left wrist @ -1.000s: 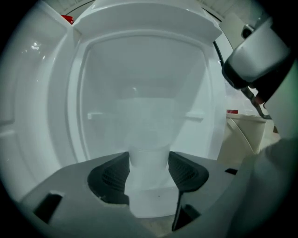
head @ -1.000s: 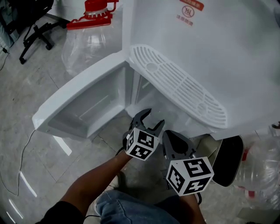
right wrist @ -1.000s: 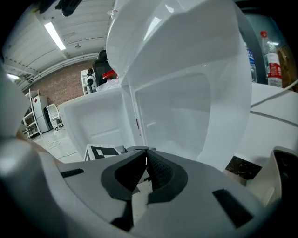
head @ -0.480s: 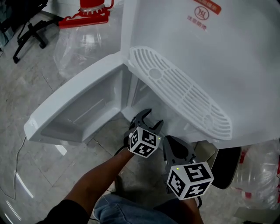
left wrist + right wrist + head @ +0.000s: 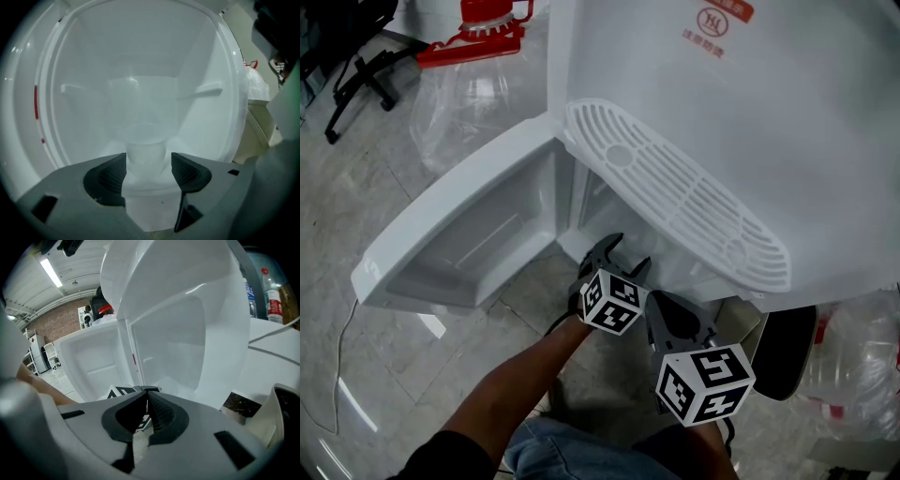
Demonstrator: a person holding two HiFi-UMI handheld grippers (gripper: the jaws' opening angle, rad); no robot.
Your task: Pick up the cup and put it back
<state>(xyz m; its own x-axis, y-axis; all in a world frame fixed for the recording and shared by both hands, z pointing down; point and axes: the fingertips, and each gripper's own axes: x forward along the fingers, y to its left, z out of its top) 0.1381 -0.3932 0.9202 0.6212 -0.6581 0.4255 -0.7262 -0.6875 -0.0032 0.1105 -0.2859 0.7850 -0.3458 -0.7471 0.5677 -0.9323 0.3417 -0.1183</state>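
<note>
Cup [image 5: 146,149] is upright in the left gripper view, long axis vertical, mouth up. It's translucent thin plastic with a smooth, slightly tapered round wall, standing on the floor of the white cabinet [image 5: 140,61]. Left gripper [image 5: 149,165] is wide. Its jaws have just been opening, and the cup sits between the ribbed black pads with a gap on the right side. Right gripper [image 5: 146,403] has its jaws together with nothing in them. Cabinet door [image 5: 469,225] is swung open, glossy white moulded plastic.

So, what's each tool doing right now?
Left tool: open, jaws just opened wider, cup standing between them, unpressed.
Right tool: closed, holding nothing.
</note>
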